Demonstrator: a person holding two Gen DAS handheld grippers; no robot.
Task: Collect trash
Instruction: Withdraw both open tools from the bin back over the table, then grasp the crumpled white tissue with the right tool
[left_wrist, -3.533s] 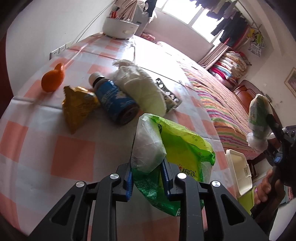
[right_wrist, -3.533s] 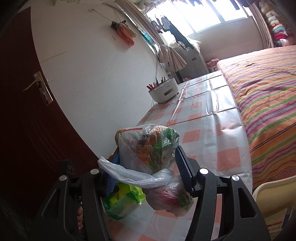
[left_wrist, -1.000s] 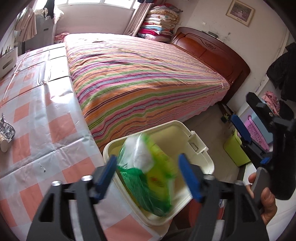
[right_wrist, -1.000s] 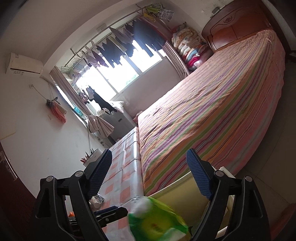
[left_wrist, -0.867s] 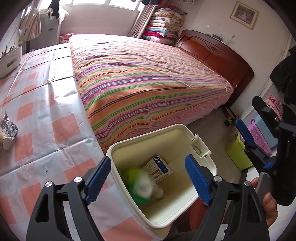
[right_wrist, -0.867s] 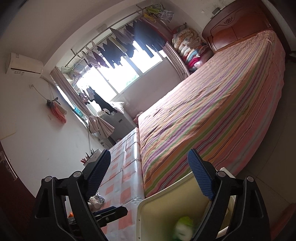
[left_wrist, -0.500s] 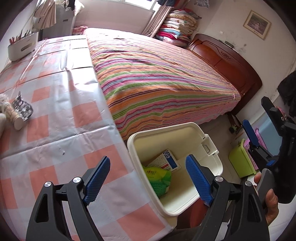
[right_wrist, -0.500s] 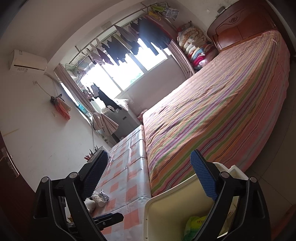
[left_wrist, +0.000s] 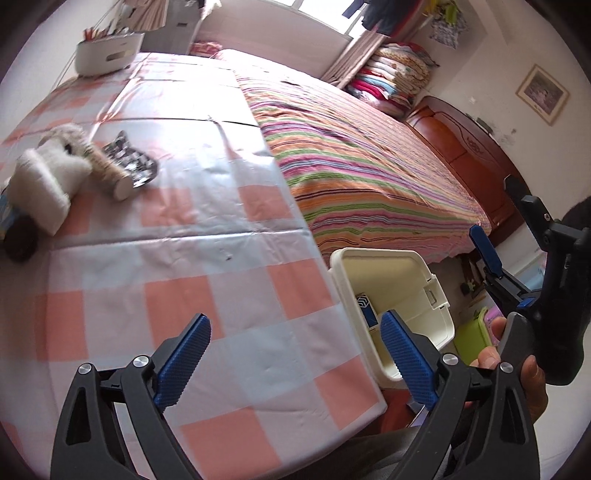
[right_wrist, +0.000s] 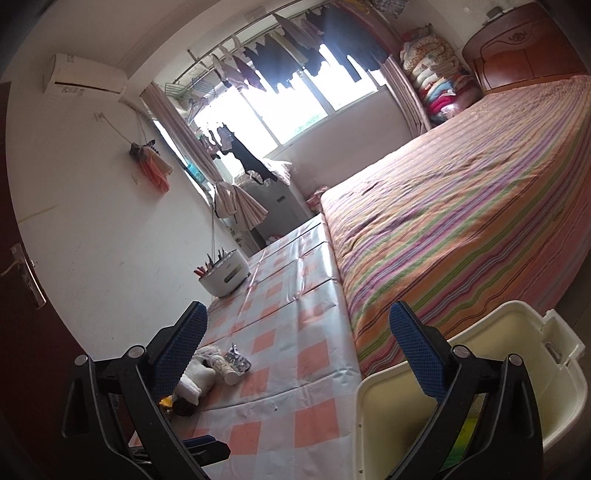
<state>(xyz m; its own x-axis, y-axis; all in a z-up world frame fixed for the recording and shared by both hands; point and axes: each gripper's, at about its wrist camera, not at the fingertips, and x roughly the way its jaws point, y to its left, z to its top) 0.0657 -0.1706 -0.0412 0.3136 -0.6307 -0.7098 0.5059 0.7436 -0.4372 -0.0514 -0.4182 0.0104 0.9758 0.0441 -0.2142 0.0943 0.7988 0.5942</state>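
Checked table (left_wrist: 184, 229), striped bed (left_wrist: 369, 166) beside, cream bin (left_wrist: 399, 273) at corner.

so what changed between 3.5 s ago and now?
Both grippers let go: left gripper and right gripper each dropped a snack bag into the cream bin; jaws have just been opening, now empty, swinging back toward the table. Paper roll and blister pack stayed.

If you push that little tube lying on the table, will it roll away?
Probably: the tube looks round and lies on its side. It may not go far, since it touches the white wad and foil pack. It seems light.
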